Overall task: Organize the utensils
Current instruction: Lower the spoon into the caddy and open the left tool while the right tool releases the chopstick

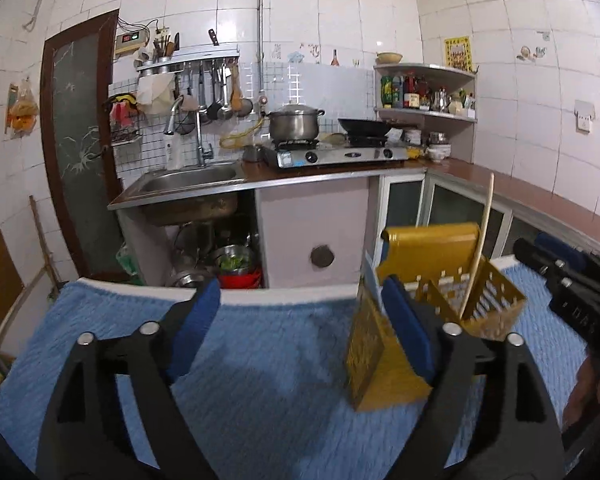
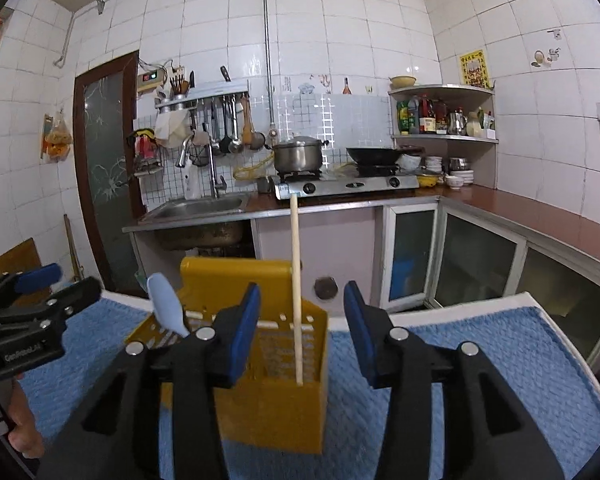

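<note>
My left gripper (image 1: 300, 332): open, empty | my right gripper (image 2: 302, 334): open, empty | chopstick (image 2: 296, 288) leans in yellow utensil holder (image 2: 268, 396) on blue towel (image 2: 480, 360), propped by its rim; spoon (image 2: 166, 304) alongside.

Both views bright, even indoor light, no hard shadows. Small glare spots on the far white tiles (image 1: 378, 43) and on the pot (image 2: 298, 156). Soft shadow under the yellow caddy (image 2: 276, 404) on the blue towel (image 1: 260, 360). Strong fisheye bending of walls, black vignette in the corners. Caddy's near edge smeared in the left view; far kitchen sharp.
</note>
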A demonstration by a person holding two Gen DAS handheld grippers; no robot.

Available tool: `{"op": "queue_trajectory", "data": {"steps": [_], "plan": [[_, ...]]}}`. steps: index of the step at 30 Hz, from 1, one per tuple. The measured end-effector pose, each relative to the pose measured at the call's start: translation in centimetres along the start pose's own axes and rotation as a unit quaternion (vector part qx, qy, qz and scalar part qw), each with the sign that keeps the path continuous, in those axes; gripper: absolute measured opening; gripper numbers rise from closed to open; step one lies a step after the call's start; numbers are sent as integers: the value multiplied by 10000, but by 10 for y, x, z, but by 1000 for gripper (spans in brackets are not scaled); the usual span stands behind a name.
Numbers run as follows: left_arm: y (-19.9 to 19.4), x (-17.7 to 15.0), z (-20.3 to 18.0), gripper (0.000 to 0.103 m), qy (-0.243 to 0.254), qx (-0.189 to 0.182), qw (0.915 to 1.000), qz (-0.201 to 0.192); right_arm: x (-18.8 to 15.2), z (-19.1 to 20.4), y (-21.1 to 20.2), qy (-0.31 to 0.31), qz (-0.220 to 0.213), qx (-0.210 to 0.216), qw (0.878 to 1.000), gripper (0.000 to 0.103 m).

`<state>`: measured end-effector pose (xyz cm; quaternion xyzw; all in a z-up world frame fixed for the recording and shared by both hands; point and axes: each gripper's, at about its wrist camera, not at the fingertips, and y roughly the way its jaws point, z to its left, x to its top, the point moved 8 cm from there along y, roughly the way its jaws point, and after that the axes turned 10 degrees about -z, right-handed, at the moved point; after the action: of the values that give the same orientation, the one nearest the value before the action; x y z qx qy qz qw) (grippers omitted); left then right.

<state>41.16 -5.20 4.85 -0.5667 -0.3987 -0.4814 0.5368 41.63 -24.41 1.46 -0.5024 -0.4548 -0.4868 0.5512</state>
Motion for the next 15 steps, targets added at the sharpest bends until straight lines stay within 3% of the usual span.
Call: {"op": "queue_trajectory", "data": {"steps": [2,5,15], "plan": [[-13,-5,3,94,-30,-11,9999,95,-5,-4,-14,29,196,-39,9998,50],[-35,-17,7,97,-116,-25,9995,293,-14,-8,-34,12,395,-136,9991,56],[-95,-57,7,98,-262,-63,9957,890,-55,-18,-115,-79,1033,-306,9941,79]]}}
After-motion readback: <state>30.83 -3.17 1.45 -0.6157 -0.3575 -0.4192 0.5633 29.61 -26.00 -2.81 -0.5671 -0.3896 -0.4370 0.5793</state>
